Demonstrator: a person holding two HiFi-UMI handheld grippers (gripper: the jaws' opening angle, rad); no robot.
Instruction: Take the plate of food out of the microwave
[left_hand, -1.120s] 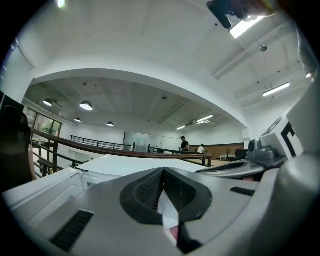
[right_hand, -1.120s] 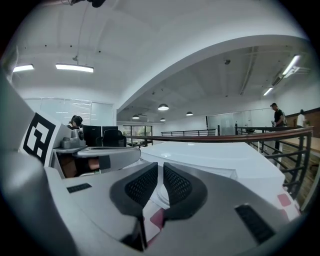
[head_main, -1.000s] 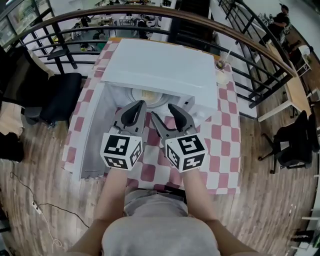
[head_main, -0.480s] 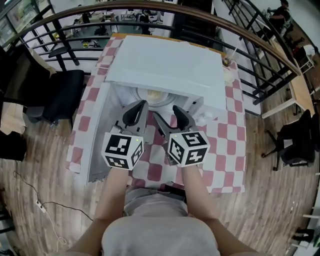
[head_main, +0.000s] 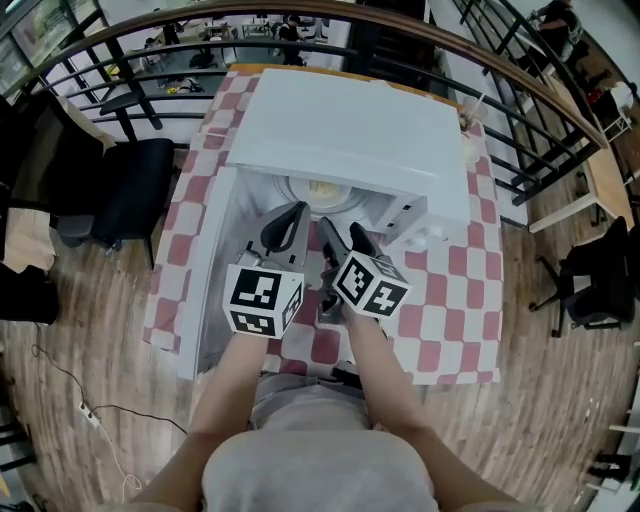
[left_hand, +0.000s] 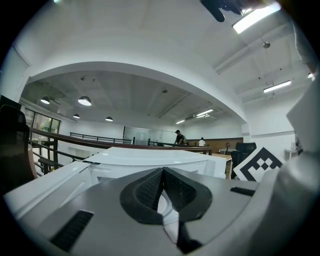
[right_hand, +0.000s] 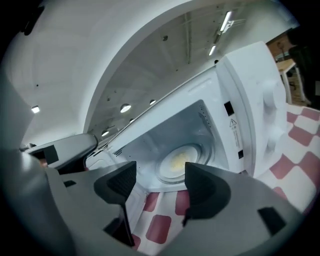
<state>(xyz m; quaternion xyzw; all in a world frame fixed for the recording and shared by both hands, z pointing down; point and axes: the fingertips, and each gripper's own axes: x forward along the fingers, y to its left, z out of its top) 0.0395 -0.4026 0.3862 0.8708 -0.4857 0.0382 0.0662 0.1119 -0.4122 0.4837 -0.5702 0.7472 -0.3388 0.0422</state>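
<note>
While I look down through the head view, the microwave (head_main: 350, 130) stands on the checked bench (head_main: 450, 300) with its door (head_main: 205, 280) swung out to its left side, and the plate of food (head_main: 322, 190) sits inside the cavity, just under the microwave's front edge. Both tools hover in front of that opening: the left tongs (head_main: 295, 212) towards the door side, the right tongs (head_main: 340, 232) nearer the middle of the mouth and, by my reading, better lined up with the plate. In the left gripper view, the left tongs (left_hand: 161, 172) are pressed together on nothing and point above the microwave's top, so the plate does not show there at all. In the right gripper view, the right tongs (right_hand: 160, 180) are spread wide with nothing between them, and the plate (right_hand: 177, 161) lies straight ahead, deep in the microwave, framed in the gap between the two jaws and well apart from them. The plate is round, so no axis matters; I judge the move to be a straight push of the right tongs into the microwave, low enough to take the near rim.
</note>
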